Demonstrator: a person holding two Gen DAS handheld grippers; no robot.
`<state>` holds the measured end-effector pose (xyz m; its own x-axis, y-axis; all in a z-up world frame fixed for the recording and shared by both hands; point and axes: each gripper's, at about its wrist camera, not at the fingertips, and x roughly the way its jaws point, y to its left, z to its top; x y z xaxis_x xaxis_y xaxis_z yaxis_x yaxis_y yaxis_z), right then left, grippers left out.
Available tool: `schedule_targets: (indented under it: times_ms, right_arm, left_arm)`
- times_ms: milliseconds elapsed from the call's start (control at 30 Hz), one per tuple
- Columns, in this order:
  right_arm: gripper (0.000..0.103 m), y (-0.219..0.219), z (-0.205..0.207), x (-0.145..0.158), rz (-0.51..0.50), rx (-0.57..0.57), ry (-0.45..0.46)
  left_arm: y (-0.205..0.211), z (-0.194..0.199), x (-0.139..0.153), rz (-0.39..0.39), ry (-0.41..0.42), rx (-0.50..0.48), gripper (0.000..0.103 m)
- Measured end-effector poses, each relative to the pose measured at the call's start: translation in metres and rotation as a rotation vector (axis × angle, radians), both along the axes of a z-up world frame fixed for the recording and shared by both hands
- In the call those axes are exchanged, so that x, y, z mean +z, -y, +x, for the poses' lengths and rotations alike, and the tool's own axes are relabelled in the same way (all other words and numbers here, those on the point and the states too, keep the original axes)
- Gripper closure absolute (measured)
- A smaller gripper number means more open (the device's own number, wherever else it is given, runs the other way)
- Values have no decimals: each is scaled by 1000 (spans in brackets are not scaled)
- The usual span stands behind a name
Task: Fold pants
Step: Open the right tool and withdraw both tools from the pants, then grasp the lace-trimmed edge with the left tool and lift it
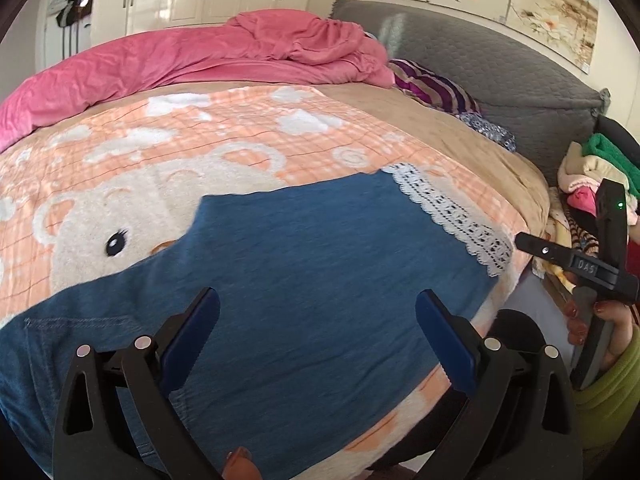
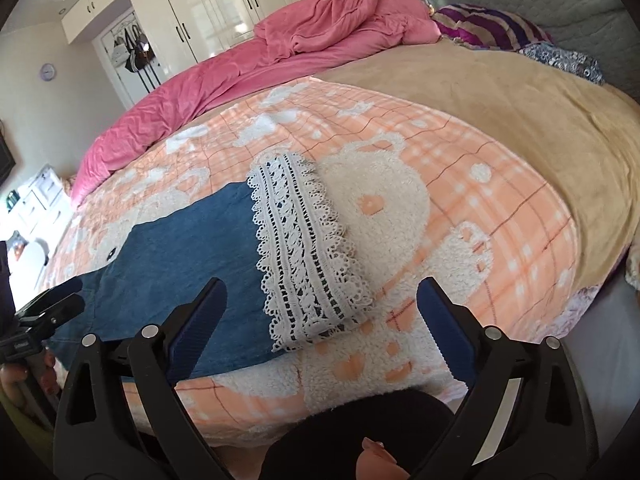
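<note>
Blue denim pants [image 1: 312,264] lie flat on the orange bear blanket [image 1: 240,128], one leg over the other, with a white lace hem [image 1: 452,216] at the right end. My left gripper [image 1: 318,320] hovers open above the middle of the pants, nothing between its blue pads. In the right wrist view the pants [image 2: 188,248] stretch to the left and the lace hem [image 2: 304,256] lies just beyond my right gripper [image 2: 322,308], which is open and empty above the hem's near end. The right gripper [image 1: 576,264] also shows at the left view's right edge, held by a hand.
A crumpled pink duvet [image 1: 200,60] lies along the bed's far side, with a striped pillow [image 1: 436,84] and grey headboard [image 1: 500,64]. A pile of clothes [image 1: 596,176] sits beside the bed at right. The tan sheet [image 2: 520,100] covers the bed's right part.
</note>
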<state>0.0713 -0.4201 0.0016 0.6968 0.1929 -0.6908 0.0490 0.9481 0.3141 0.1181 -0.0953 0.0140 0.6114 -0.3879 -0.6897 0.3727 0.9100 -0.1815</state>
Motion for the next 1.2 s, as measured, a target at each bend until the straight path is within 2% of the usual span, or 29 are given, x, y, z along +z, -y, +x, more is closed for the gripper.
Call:
schedule_targets:
  times_ms: [200, 400, 467, 600, 700, 767, 833, 900, 1000, 1133, 1200]
  right_arm:
    - [13, -6, 7, -13, 31, 36, -21]
    - [13, -8, 10, -23, 41, 42, -34]
    - [13, -5, 11, -25, 58, 39, -36]
    - [14, -3, 16, -34, 126, 82, -47]
    - [22, -8, 16, -34, 100, 99, -33]
    - [23, -9, 17, -34, 102, 100, -25]
    - [31, -7, 18, -34, 109, 87, -12]
    - [42, -8, 19, -34, 99, 86, -4]
    - [46, -12, 19, -34, 97, 103, 10]
    - [46, -6, 21, -38, 141, 86, 5]
    - [48, -6, 24, -40, 144, 81, -3]
  left_arm:
    - [30, 30, 10, -9, -54, -74, 5]
    - [87, 79, 28, 110, 11, -181, 5]
    - [104, 95, 28, 119, 7, -215, 5]
    - [141, 124, 21, 223, 45, -251, 5]
    - [155, 148, 13, 204, -7, -267, 5]
    - [164, 163, 4, 207, -47, -296, 5]
    - [170, 176, -7, 202, -91, -316, 6]
    - [175, 186, -17, 181, -124, -342, 6]
    - [183, 193, -26, 123, -140, -416, 7]
    - [190, 197, -36, 87, -133, -479, 23]
    - [191, 205, -46, 58, -188, -480, 26]
